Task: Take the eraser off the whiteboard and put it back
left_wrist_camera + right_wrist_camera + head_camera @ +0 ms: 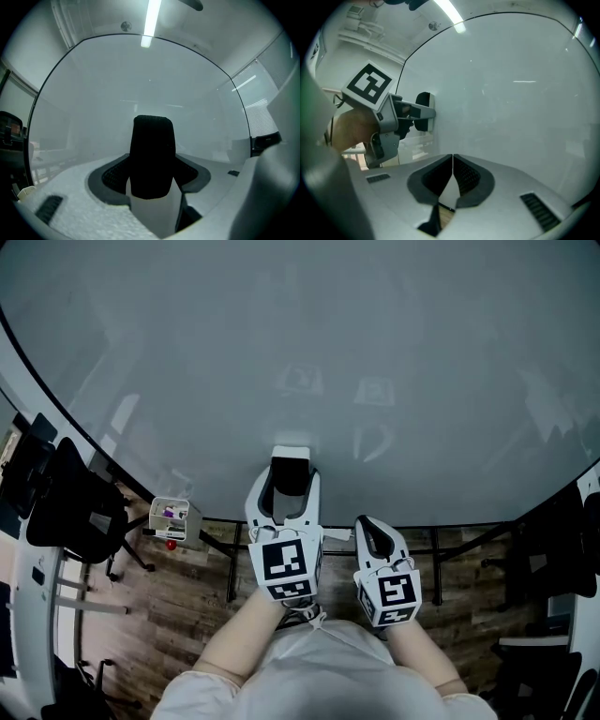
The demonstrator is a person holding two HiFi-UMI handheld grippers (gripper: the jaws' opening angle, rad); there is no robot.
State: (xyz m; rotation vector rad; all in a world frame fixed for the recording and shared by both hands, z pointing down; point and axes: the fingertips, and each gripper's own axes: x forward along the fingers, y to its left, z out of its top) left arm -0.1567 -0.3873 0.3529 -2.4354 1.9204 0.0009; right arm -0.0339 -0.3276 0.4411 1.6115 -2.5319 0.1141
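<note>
Straddling the eraser (152, 154) on the whiteboard (281, 352), the left claw (288, 474) gapes wide; the right claw (453, 161) is shut, empty.

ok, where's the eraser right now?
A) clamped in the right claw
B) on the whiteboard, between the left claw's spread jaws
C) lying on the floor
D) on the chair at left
B: the eraser sits against the whiteboard, and the left claw has its jaws spread wide on either side of it. The right claw is shut on nothing.
</note>
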